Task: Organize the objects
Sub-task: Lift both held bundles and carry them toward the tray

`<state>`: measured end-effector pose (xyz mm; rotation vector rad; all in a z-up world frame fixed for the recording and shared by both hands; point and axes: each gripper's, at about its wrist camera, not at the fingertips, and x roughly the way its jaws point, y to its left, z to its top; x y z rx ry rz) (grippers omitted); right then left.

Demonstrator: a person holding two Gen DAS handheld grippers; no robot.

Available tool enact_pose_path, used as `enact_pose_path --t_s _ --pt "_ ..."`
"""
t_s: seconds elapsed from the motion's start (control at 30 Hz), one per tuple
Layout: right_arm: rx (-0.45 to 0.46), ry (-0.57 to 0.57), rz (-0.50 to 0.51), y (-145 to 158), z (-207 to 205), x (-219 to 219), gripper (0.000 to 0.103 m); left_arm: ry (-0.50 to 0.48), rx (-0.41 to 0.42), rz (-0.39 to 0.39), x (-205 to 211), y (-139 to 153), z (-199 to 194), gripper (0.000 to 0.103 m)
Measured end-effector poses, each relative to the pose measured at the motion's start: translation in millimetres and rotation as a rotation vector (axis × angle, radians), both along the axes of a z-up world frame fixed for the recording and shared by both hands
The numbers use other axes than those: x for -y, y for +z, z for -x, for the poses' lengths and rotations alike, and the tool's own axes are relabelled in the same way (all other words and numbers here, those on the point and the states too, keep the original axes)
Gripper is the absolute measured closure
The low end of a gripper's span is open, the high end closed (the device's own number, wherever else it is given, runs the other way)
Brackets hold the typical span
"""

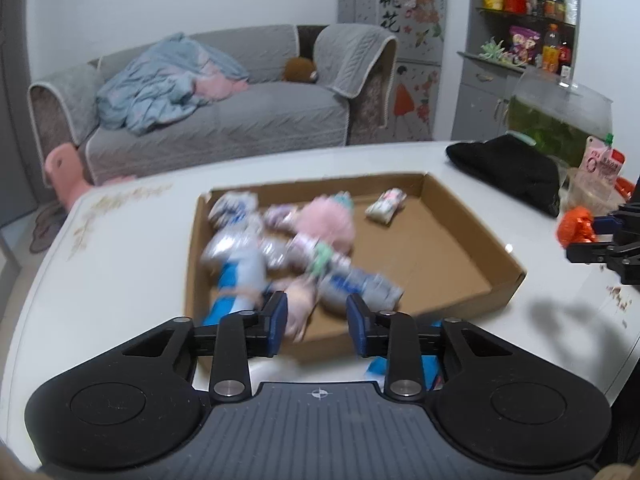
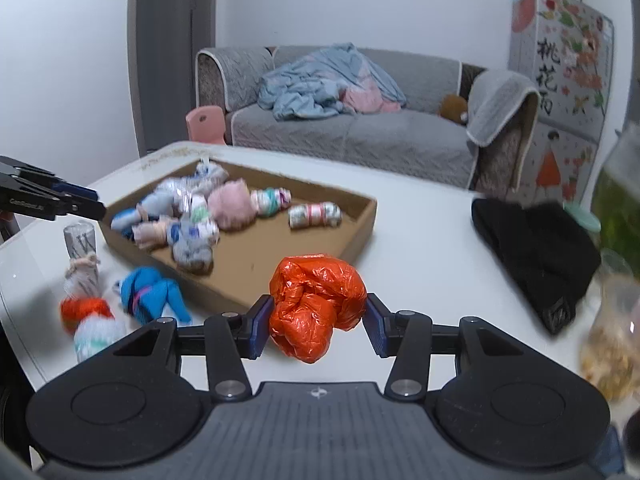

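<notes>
Left wrist view: left gripper [image 1: 316,320] closed to its narrowest yet holding nothing, pads apart with no bundle pinched, hovering at the near wall of the cardboard tray [image 1: 460,280], bundles inside toward 12 o'clock. Right wrist view: right gripper [image 2: 318,320] clamped on the orange bag [image 2: 316,304], tray [image 2: 360,220] toward 11 o'clock, closer to this hand's load than anything else; blue bundle [image 2: 148,292] loose on the table at 9 o'clock.

light: soft, even indoor, cool cast | shadows: dark blot on table [image 1: 120,264] at 4 o'clock, left view | blur: bundles in cardboard tray [image 1: 460,248] smeared | edges: fisheye bending, black corners
</notes>
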<state>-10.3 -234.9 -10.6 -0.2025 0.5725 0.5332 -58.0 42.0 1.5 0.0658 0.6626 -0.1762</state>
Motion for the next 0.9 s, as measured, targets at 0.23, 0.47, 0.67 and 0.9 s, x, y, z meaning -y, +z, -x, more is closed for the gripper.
enact_pose_path --t_s 0.23,0.47,0.67,0.9 --pt "0.027 0.030 -0.009 11 -12 -10 0.059 -0.022 0.031 0.003 10 7 -14 0.064" --pt "-0.014 0.061 -0.008 -9 -3 -12 0.058 0.174 -0.058 -0.003 -24 -30 10 0.032" --pt "-0.052 0.067 -0.014 -19 3 -13 0.058 0.319 -0.110 0.055 -32 -64 16 0.030" --pt "-0.052 0.070 -0.019 -18 10 -10 0.058 0.399 -0.100 0.101 -40 -80 12 0.046"
